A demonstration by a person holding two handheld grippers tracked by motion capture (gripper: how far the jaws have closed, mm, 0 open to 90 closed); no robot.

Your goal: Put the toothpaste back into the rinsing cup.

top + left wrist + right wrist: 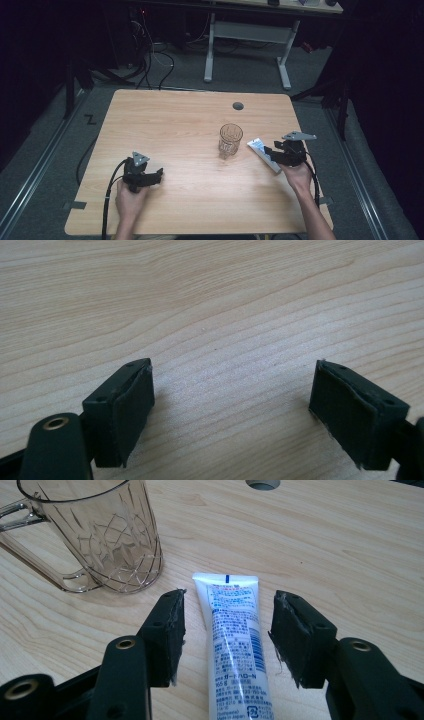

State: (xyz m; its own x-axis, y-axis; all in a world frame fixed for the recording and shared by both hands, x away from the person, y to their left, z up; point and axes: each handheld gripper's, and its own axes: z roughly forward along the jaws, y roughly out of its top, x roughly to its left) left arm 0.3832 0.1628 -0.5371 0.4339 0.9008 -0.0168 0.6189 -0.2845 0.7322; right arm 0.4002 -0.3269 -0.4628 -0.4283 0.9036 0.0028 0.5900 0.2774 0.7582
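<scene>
- Dark room with cables on a grey floor; a pale wooden table (165,120) fills the middle of the high view, with a round cable hole (238,106) near its far edge.
- The tube (235,635) lies flat on the table at right of centre in the high view, with its crimped flat end pointing toward the glass mug (230,139), which stands just beside it but apart from it.
- Right gripper (227,637): the jaws stand moderately apart, one on each side of the tube's middle, with a gap on both sides; the pads do not press on it. Nothing is held.
- Left gripper (157,176): at lower left of the high view, jaws wide apart over bare wood, nothing between them.
- Handling, judged: the tube looks like soft plastic with paste inside, so it is light and will dent or bulge under a hard squeeze. Its glossy printed skin may slide in the pads.
- Where to grip, judged: across the width at mid-body, where the jaws now straddle it. The crimped end is thin and would flex. Close gently.
- The mug looks rigid and clear and could tip if knocked, so the tube should be lifted clear of it.
</scene>
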